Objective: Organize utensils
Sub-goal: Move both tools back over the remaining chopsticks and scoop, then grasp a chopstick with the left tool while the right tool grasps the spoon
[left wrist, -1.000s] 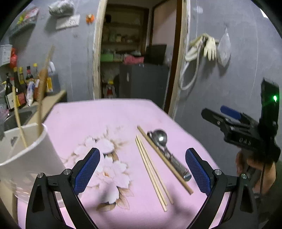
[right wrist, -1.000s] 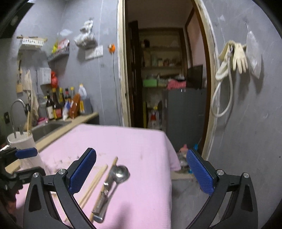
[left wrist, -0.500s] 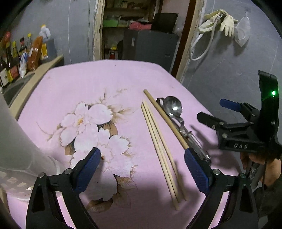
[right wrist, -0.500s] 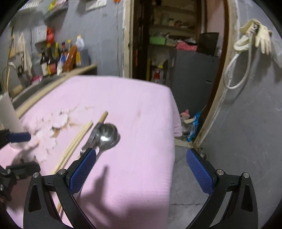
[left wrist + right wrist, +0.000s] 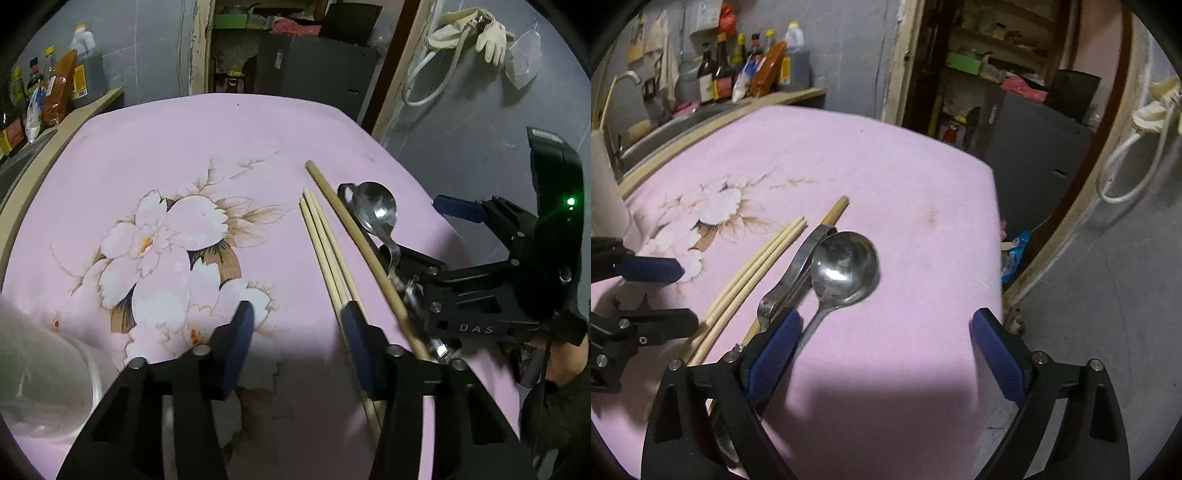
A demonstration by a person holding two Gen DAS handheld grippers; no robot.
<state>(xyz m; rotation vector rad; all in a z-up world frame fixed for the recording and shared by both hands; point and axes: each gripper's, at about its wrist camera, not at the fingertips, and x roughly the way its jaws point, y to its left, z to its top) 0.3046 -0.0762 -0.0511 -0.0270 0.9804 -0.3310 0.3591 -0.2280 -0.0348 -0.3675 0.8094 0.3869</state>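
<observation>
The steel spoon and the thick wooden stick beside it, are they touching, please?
Cannot tell. The right wrist view hides the gap between spoon and stick behind a metal strip.

The near ends of the two thin wooden chopsticks [image 5: 325, 254] hide behind the left gripper [image 5: 297, 345]. The shiny metal spoon's [image 5: 846, 264] handle hides behind the right gripper [image 5: 886, 354].

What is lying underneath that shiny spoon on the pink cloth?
Under the spoon lies the pink flowered cloth, and partly beneath its left edge a curved metal utensil. The handles' near ends are hidden behind the right gripper.
</observation>
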